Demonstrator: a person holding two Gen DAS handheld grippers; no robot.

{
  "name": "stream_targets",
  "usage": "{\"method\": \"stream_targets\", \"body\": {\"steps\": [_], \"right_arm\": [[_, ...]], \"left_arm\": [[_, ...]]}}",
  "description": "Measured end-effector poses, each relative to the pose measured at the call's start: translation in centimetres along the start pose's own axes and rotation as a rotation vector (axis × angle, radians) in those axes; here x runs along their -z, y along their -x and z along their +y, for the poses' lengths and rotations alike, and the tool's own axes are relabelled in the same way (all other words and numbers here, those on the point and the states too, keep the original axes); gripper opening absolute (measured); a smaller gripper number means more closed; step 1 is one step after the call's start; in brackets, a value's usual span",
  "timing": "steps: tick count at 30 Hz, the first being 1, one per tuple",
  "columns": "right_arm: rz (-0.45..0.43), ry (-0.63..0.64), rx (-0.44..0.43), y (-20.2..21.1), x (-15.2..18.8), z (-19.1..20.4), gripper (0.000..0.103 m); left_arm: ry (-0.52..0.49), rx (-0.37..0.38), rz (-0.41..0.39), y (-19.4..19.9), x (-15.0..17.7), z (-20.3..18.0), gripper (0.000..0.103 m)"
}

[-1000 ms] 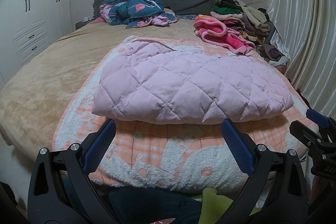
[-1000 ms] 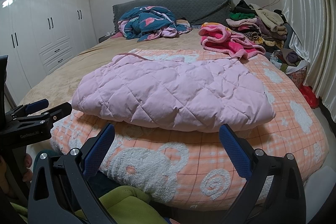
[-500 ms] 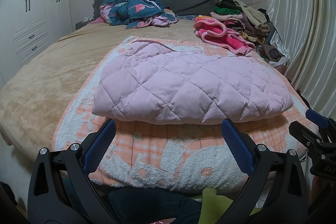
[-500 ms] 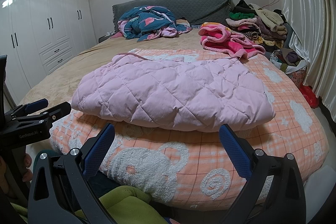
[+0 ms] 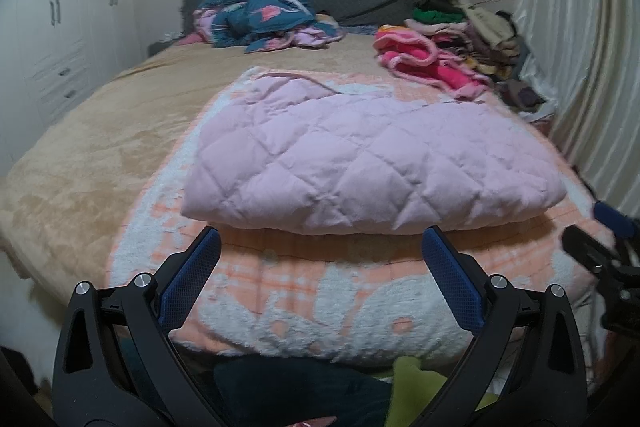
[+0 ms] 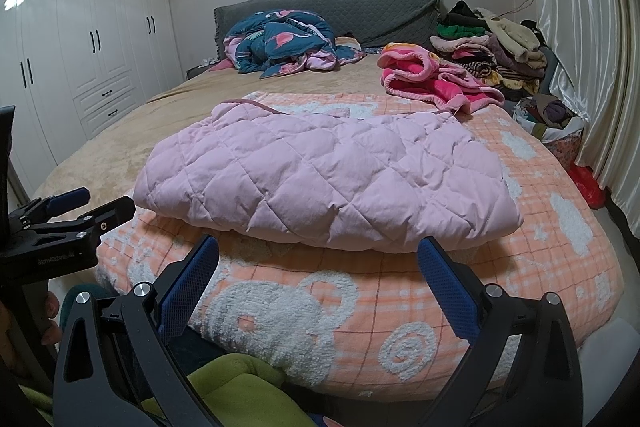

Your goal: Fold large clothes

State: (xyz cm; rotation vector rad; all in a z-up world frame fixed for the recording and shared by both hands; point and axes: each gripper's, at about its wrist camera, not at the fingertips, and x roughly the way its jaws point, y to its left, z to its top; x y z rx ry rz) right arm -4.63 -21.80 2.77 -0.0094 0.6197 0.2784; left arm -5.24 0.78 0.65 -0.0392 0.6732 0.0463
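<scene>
Left wrist view motion-blurred, your right gripper [image 5: 608,239] cut by the frame edge, pink quilted garment's [image 6: 324,183] underside hidden from you.

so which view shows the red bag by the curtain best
The right wrist view: the red bag lies in plain sight on the floor between the bed edge and the curtain. The left wrist view does not show it; the bed's right side hides that floor.

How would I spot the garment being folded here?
On the bed, find the peach blanket with white bears at its foot end. Lying on it is the quilted jacket, pale lilac-pink, diamond-stitched and puffy, unlike the brighter pink fleece behind it.
</scene>
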Motion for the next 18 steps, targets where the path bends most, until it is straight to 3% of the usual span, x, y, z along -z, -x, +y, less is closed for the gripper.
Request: {"method": "stream_targets", "body": {"steps": [7, 10, 12, 17, 18], "right_arm": [[-0.014, -0.026, 0.039, 0.2, 0.3, -1.2, 0.099], [-0.027, -0.103, 0.1, 0.3, 0.7, -4.3, 0.099], [-0.023, -0.187, 0.186, 0.2, 1.4, -8.0, 0.099], [0.026, -0.39, 0.562, 0.6, 5.7, -22.0, 0.099], [0.026, -0.39, 0.562, 0.6, 5.7, -22.0, 0.099]], "left_arm": [[-0.001, 0.033, 0.002, 0.1, 0.6, 0.0, 0.094], [0.051, 0.016, 0.026, -0.8, 0.5, 1.6, 0.094], [0.092, -0.021, 0.046, -2.0, 0.3, 3.5, 0.094], [0.203, -0.231, 0.088, -6.8, -0.9, 12.7, 0.094], [0.22, -0.279, 0.094, -7.6, -1.1, 14.5, 0.094]]}}
